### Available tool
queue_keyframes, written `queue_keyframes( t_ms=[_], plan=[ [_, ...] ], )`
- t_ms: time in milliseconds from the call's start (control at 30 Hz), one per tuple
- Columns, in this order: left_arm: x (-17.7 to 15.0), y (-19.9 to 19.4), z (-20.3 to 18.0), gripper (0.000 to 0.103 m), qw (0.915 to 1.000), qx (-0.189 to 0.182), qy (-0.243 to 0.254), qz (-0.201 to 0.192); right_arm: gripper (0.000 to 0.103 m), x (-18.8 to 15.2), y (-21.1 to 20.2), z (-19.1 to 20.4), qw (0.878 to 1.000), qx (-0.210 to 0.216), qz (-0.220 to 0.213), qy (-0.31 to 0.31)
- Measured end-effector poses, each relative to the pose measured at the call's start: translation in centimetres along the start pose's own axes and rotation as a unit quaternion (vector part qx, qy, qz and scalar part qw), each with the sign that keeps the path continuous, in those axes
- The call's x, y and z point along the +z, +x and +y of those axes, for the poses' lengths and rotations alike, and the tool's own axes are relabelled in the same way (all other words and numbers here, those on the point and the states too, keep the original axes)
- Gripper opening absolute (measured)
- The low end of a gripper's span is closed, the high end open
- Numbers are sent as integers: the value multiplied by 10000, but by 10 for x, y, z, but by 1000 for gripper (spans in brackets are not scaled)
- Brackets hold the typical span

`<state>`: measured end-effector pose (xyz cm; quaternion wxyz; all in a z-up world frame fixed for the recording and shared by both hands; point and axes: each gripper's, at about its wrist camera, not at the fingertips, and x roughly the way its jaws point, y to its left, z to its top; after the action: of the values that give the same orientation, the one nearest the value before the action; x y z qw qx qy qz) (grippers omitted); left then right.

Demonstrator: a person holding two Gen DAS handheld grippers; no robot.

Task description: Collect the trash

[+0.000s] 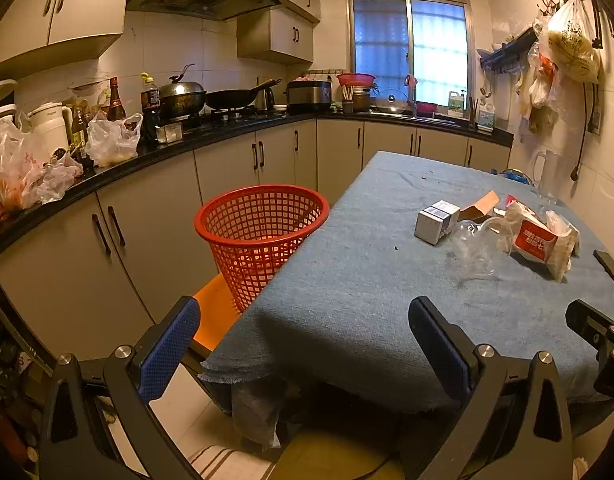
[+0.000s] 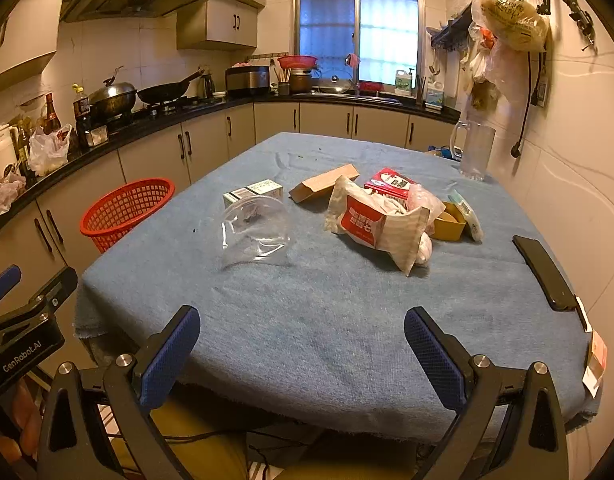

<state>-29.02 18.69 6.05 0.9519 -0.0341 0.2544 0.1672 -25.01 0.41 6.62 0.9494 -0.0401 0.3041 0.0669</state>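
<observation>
Blue cloth covers the table point(image 2: 307, 320), trash lies at centre frame, and both tools hang spread and empty at the near edge.

In the right wrist view the right tool point(image 2: 303, 356) fills the lower frame with its blue-padded fingers point(image 2: 171, 356) wide apart — nothing between them. Mid-frame lie a clear plastic bag point(image 2: 255, 228), a small white carton point(image 2: 253, 191), a brown cardboard piece point(image 2: 323, 182), a red-and-white wrapper point(image 2: 377, 226) and a yellow tub point(image 2: 451, 226); a dark phone point(image 2: 545, 272) rests at the right edge. In the left wrist view the left tool point(image 1: 305, 354) is likewise spread, and the red mesh basket point(image 1: 263, 236) stands on an orange stool point(image 1: 217, 312) just beside the table's left edge — centre-left of the frame.
</observation>
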Motion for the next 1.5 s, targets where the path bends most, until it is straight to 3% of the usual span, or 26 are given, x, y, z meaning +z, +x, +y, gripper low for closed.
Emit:
queue_keyframes(
  t_ms=[1200, 1500],
  plan=[
    [-2, 2, -4, 103, 10000, -15, 17, 11, 103, 1, -1, 0, 10000, 8, 79, 6],
    [-1, 12, -12, 103, 9995, -240, 135, 167, 103, 2, 2, -5, 9999, 24, 117, 20]
  ],
)
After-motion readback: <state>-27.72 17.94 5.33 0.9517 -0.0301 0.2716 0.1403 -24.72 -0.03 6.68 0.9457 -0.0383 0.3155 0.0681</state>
